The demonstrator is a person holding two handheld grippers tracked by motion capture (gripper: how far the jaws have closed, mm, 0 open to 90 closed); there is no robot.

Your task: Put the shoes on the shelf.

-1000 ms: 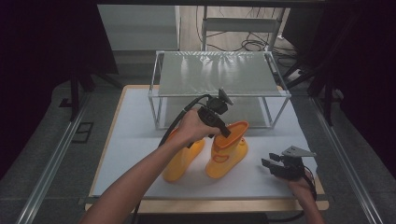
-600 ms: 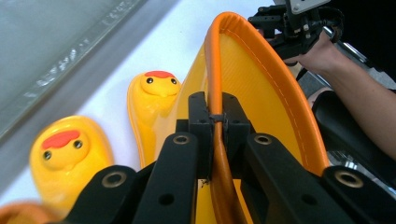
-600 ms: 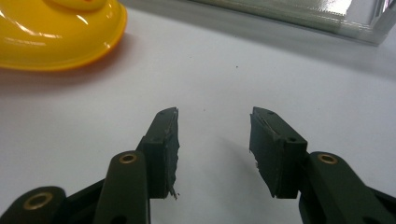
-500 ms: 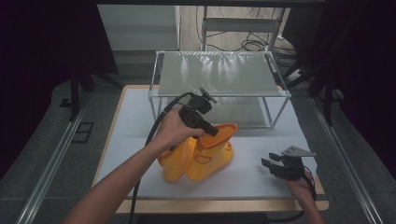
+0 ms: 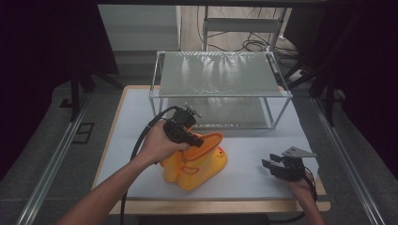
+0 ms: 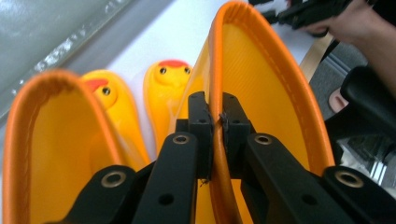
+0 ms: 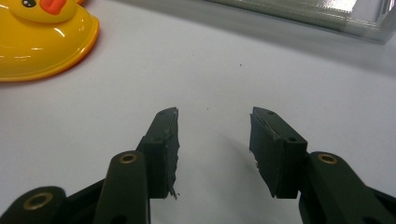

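Left gripper view shows the left gripper (image 6: 216,122) clamped on the orange-trimmed rim of one yellow rubber boot (image 6: 261,88); a second boot (image 6: 56,140) stands just beside it, and both toes carry a duck face with orange beak and black eyes. No writing can be read. On the white mat (image 5: 253,173), the pair sits just in front of the wire-framed shelf (image 5: 220,75). The right gripper (image 5: 274,165) rests well right of the boots, jaws apart and empty.
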